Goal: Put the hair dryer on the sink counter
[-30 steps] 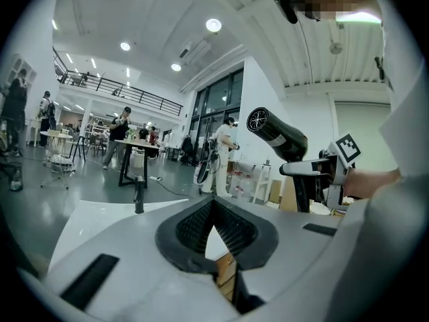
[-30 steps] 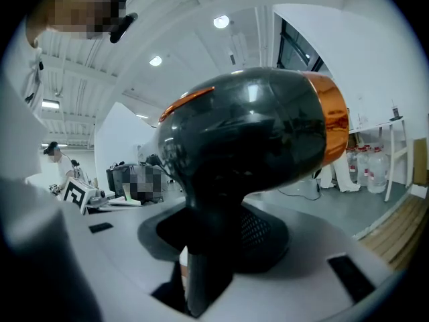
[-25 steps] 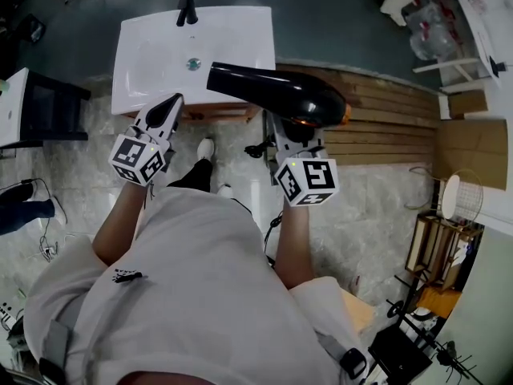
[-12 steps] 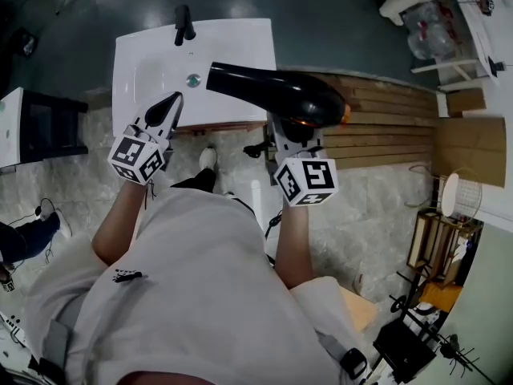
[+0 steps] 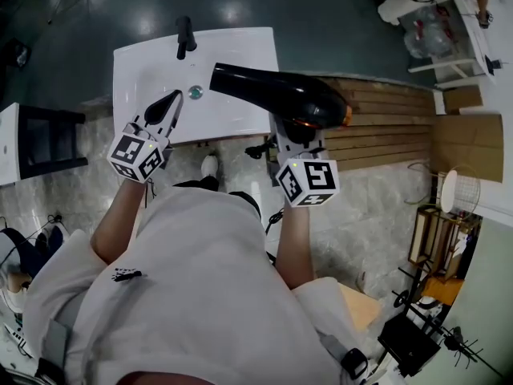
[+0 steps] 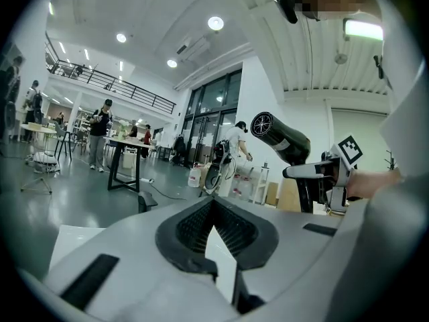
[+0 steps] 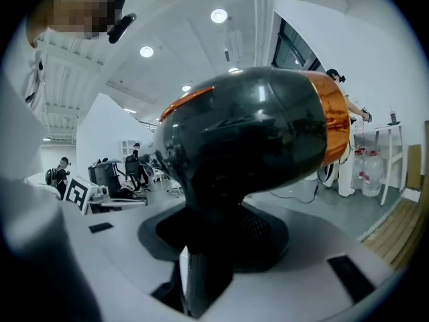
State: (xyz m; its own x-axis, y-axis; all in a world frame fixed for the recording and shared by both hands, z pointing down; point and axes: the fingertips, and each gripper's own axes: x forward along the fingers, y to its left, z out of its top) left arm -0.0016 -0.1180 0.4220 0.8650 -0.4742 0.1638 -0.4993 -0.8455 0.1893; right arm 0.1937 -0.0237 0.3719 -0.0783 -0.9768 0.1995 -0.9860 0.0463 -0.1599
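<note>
Holding the hair dryer (image 5: 280, 95) by its handle between the clamped jaws of our right gripper (image 5: 292, 131), we have its nozzle above the sink counter (image 5: 232, 54); our left gripper (image 5: 171, 100) has jaws together, empty.

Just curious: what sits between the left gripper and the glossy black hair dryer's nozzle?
In the head view, only the white ceramic sink's basin and its small round metal drain.

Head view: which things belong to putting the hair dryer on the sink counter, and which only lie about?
For the job: hair dryer; right gripper, closed on its handle; sink counter.
Lying about: wooden slats; cardboard; black stand.
</note>
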